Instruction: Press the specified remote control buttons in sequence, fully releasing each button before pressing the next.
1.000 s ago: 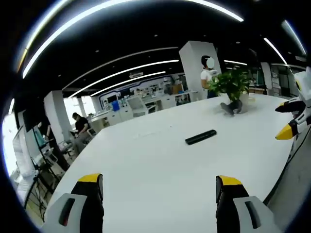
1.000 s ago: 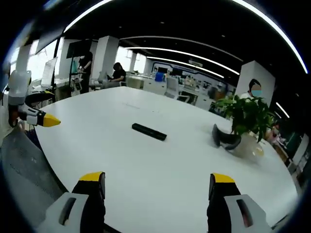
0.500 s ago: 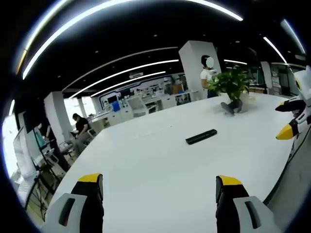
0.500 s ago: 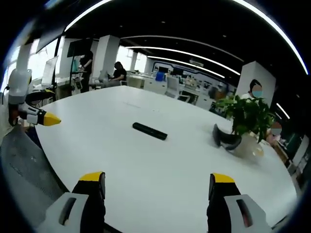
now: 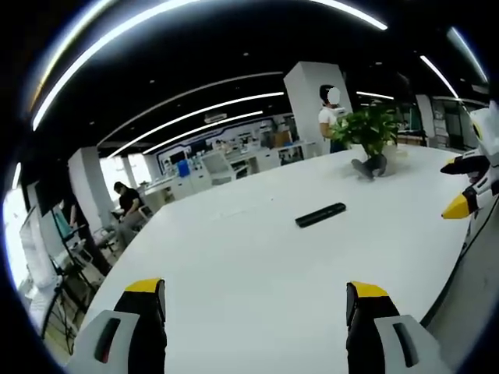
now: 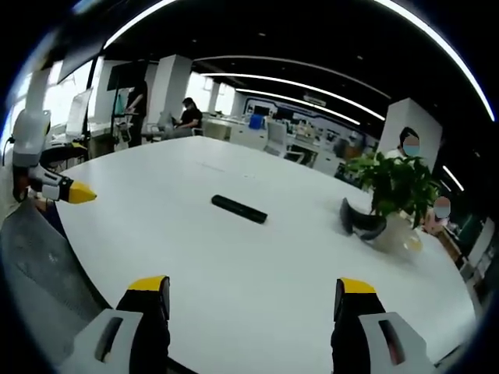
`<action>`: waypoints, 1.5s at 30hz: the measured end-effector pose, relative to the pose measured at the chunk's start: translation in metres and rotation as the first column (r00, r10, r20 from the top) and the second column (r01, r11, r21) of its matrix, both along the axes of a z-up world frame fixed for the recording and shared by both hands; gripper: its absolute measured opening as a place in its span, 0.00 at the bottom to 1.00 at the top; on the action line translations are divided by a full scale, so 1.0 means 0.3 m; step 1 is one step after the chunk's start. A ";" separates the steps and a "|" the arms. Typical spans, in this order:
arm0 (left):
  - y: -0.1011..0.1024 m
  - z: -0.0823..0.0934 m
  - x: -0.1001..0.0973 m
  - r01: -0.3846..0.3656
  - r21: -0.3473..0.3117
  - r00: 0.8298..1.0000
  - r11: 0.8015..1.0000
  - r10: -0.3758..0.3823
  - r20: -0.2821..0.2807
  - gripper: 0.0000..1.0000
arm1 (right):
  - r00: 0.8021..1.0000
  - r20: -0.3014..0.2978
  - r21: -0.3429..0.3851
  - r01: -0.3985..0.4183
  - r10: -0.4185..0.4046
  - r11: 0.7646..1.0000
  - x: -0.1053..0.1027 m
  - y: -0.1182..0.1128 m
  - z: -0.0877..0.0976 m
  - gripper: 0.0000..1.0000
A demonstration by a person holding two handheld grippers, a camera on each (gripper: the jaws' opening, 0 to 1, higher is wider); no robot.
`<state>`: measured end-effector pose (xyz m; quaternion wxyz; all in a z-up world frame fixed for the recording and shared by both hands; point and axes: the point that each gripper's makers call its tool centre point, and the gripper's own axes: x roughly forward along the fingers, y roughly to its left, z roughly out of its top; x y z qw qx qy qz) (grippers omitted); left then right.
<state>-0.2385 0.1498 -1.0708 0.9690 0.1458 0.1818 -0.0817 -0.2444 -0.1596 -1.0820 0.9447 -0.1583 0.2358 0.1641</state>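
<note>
In the left gripper view, the left gripper [image 5: 253, 312] hovered level over the near edge of the white tabletop [image 5: 234, 265], its two yellow-tipped fingers [image 5: 144, 292] spread wide and holding nothing. One black remote control [image 5: 320, 215] lay flat near the middle of the tabletop, well apart from the fingers. One potted plant [image 5: 368, 128] stood toward the far edge with one dark object [image 5: 369, 166] at its foot. The right gripper [image 5: 464, 187] reached in at the tabletop's right edge, its fingers parted and empty. Against the frame half a second before, the whole scene sat slightly higher in this view, which fits a small tilt of the camera; the remote control lay as it had.

In the right gripper view, the right gripper [image 6: 248, 312] hung over the near edge, fingers [image 6: 355, 292] released and far apart. The one remote control [image 6: 239, 209] lay mid-tabletop, the plant [image 6: 398, 183] and dark object [image 6: 360, 221] toward the right edge. The left gripper [image 6: 47, 183] showed at the left edge; whether its fingers were apart could not be told here. Nothing had moved on the tabletop.
</note>
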 end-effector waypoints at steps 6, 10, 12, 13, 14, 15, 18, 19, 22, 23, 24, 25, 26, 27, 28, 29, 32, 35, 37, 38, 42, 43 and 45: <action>-0.016 -0.003 -0.004 0.025 -0.001 1.000 1.000 -0.025 -0.002 1.00 | 0.999 0.025 0.004 0.046 -0.046 0.999 0.007 -0.028 0.016 0.85; -0.035 -0.017 -0.009 0.053 0.001 0.998 0.999 -0.053 -0.023 1.00 | 0.997 0.010 0.002 0.075 -0.075 0.997 0.011 -0.046 0.007 0.85; -0.043 -0.021 -0.012 0.065 -0.003 0.997 0.998 -0.065 -0.031 1.00 | 0.997 0.009 -0.008 0.078 -0.077 0.997 0.010 -0.048 0.005 0.85; -0.044 -0.021 -0.012 0.067 -0.005 0.997 0.998 -0.067 -0.032 1.00 | 0.997 0.008 -0.011 0.078 -0.078 0.997 0.010 -0.048 0.004 0.85; -0.047 -0.021 -0.013 0.071 -0.008 0.997 0.997 -0.071 -0.032 1.00 | 0.997 0.008 -0.015 0.079 -0.079 0.997 0.010 -0.049 0.004 0.85; -0.047 -0.019 -0.013 0.072 -0.008 0.997 0.997 -0.072 -0.030 1.00 | 0.997 0.008 -0.018 0.082 -0.082 0.996 0.010 -0.051 0.003 0.85; -0.047 -0.013 -0.012 0.070 -0.033 0.997 0.997 -0.071 -0.025 1.00 | 0.995 0.000 -0.029 0.099 -0.099 0.995 0.011 -0.063 -0.002 0.84; -0.046 -0.014 -0.012 0.068 -0.038 0.997 0.997 -0.069 -0.027 1.00 | 0.994 -0.004 -0.036 0.109 -0.109 0.993 0.014 -0.071 -0.007 0.84; -0.049 -0.014 -0.013 0.070 -0.055 0.997 0.996 -0.071 -0.028 1.00 | 0.992 -0.019 -0.048 0.125 -0.126 0.991 0.014 -0.084 -0.019 0.83; -0.051 -0.007 -0.014 0.074 -0.061 0.997 0.995 -0.075 -0.020 1.00 | 0.992 -0.018 -0.048 0.126 -0.127 0.991 0.013 -0.084 -0.018 0.83; -0.053 -0.004 -0.014 0.076 -0.064 0.997 0.995 -0.077 -0.016 1.00 | 0.992 -0.016 -0.046 0.128 -0.129 0.991 0.013 -0.084 -0.017 0.84; -0.057 -0.003 -0.015 0.081 -0.068 0.997 0.994 -0.082 -0.013 1.00 | 0.991 -0.016 -0.046 0.128 -0.129 0.991 0.013 -0.084 -0.017 0.84; -0.059 -0.002 -0.016 0.085 -0.071 0.996 0.994 -0.086 -0.011 1.00 | 0.991 -0.013 -0.050 0.129 -0.130 0.990 0.013 -0.085 -0.016 0.84; -0.064 0.000 -0.016 0.092 -0.075 0.996 0.993 -0.093 -0.009 1.00 | 0.991 -0.009 -0.055 0.130 -0.131 0.990 0.014 -0.086 -0.015 0.84; -0.065 0.000 -0.017 0.094 -0.077 0.995 0.993 -0.095 -0.009 1.00 | 0.991 -0.009 -0.062 0.133 -0.134 0.989 0.013 -0.088 -0.016 0.84; -0.068 -0.001 -0.018 0.099 -0.077 0.995 0.992 -0.100 -0.008 1.00 | 0.990 -0.009 -0.067 0.136 -0.137 0.988 0.014 -0.091 -0.018 0.84; -0.076 -0.009 -0.021 0.113 -0.078 0.993 0.990 -0.115 -0.019 1.00 | 0.988 -0.011 -0.073 0.156 -0.157 0.985 0.014 -0.103 -0.019 0.84; -0.072 0.004 -0.020 0.111 -0.085 0.994 0.990 -0.111 0.002 1.00 | 0.985 -0.013 -0.076 0.169 -0.170 0.983 0.013 -0.111 -0.022 0.84; -0.067 0.001 -0.019 0.107 -0.096 0.994 0.990 -0.108 -0.003 1.00 | 0.985 -0.019 -0.079 0.171 -0.173 0.982 0.014 -0.111 -0.028 0.85; -0.068 -0.002 -0.019 0.108 -0.101 0.994 0.989 -0.109 -0.008 1.00 | 0.984 -0.026 -0.087 0.172 -0.174 0.981 0.013 -0.112 -0.032 0.84; -0.083 -0.001 -0.025 0.133 -0.101 0.991 0.986 -0.134 -0.003 1.00 | 0.984 -0.030 -0.100 0.170 -0.173 0.980 0.010 -0.112 -0.036 0.84; -0.088 -0.001 -0.026 0.139 -0.096 0.990 0.986 -0.140 -0.004 1.00 | 0.984 -0.031 -0.100 0.170 -0.173 0.980 0.010 -0.112 -0.036 0.84; -0.092 -0.003 -0.027 0.147 -0.085 0.989 0.986 -0.148 -0.007 1.00 | 0.984 -0.040 -0.096 0.167 -0.171 0.981 0.008 -0.111 -0.041 0.82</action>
